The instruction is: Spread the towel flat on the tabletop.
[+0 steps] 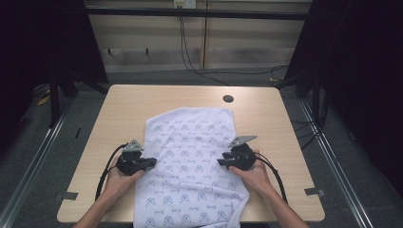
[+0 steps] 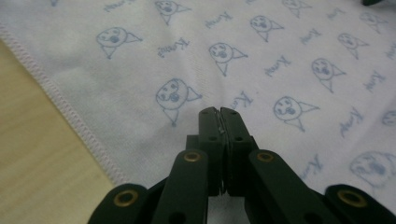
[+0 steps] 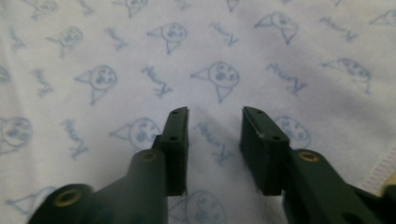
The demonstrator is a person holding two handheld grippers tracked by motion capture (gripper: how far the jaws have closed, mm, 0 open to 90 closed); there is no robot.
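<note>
Far left of the scene: dark curtain w/ a metal floor rail along the tabletop's (image 1: 119, 109) left side. The tabletop is light wood, w/ a strip of grey tape (image 1: 69, 195) at its near-left corner.

Left hand-held gripper (image 1: 151, 163) sits at the cloth's left edge, near side of the tabletop, held in the person's left hand (image 1: 119, 178); black cable loops back toward the forearm. In the left gripper view its jaws are pressed together, tips over the printed fabric, just inside the stitched hem; can't tell if any fabric is pinched between them.

Centre: white cloth (image 1: 192, 156) w/ small blue printed figures and script, spread flat, running from mid-tabletop to the near edge and hanging slightly over it. Far end is narrower, near end wider, right near corner a bit rumpled.

Right hand-held gripper (image 1: 222, 162) is at the cloth's right edge, opposite the left one, held in the right hand (image 1: 256, 175). In the right gripper view its jaws stand apart w/ bare cloth showing between them, nothing clamped.

Far right-centre: a round dark cable hole (image 1: 228, 99) in the tabletop, beyond the cloth. More grey tape (image 1: 314, 191) at the near-right corner. Cables run along the floor beyond the far edge.
</note>
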